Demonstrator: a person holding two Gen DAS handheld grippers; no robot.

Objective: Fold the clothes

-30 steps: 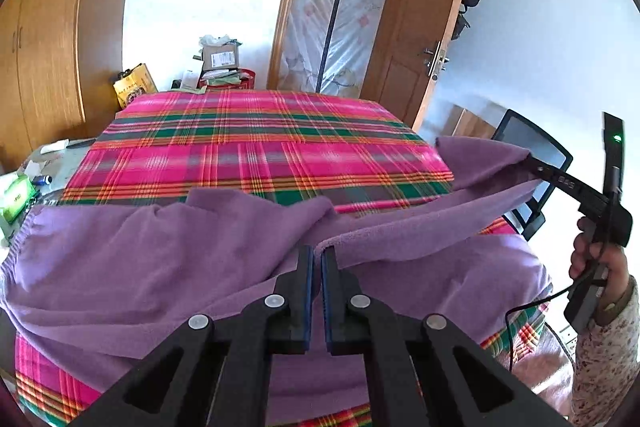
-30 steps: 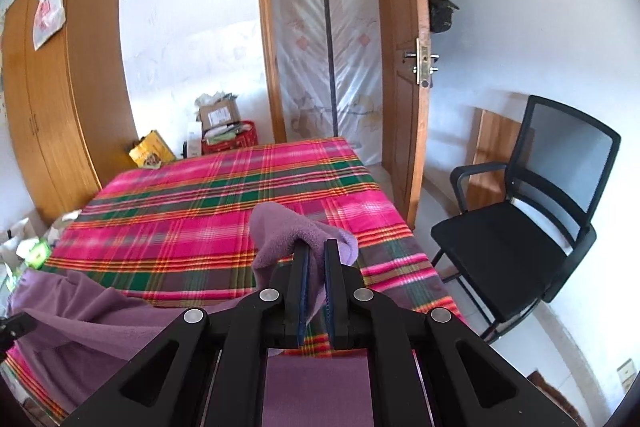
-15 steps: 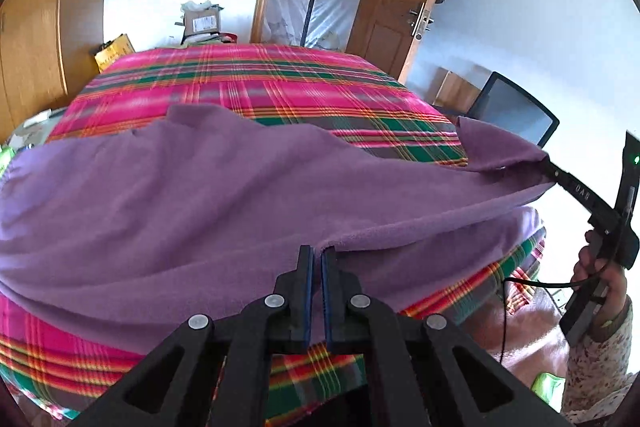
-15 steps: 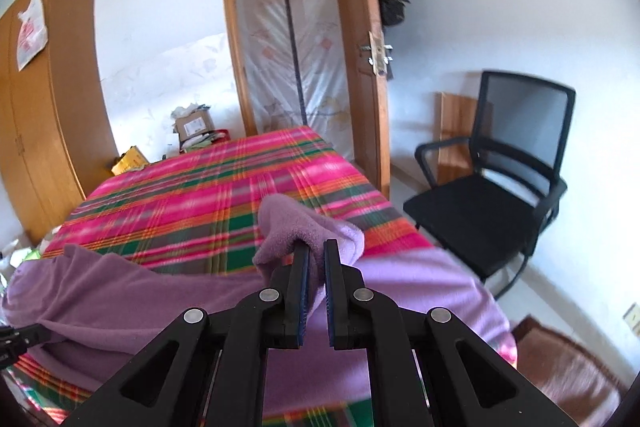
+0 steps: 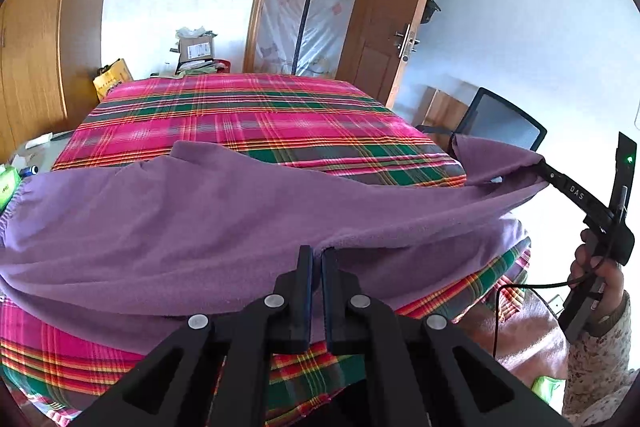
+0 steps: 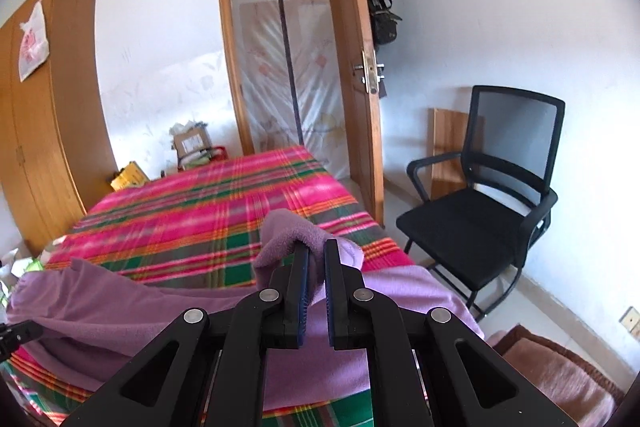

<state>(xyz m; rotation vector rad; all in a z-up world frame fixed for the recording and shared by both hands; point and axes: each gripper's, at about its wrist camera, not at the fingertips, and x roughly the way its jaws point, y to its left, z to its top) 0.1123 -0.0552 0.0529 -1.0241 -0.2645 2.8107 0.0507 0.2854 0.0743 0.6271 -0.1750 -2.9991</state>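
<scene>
One purple fleece garment (image 5: 224, 211) stretches across the near end of the bed, its soft, matte cloth sagging in broad folds, with a gathered elastic edge at its far left end. Its upper layer is lifted and pulled taut between the two tools, while a lower layer lies on the plaid bedspread (image 5: 248, 115). The left gripper (image 5: 315, 255) is clamped on the garment's near edge, fingers almost together. The right gripper (image 6: 316, 247) pinches a bunched corner of the same cloth, which humps over its fingertips; the person's right hand (image 5: 596, 267) grips its handle. Beyond the bed stand a wooden door (image 6: 356, 67), a black office chair (image 6: 492, 195) and a wardrobe (image 6: 44, 115).
</scene>
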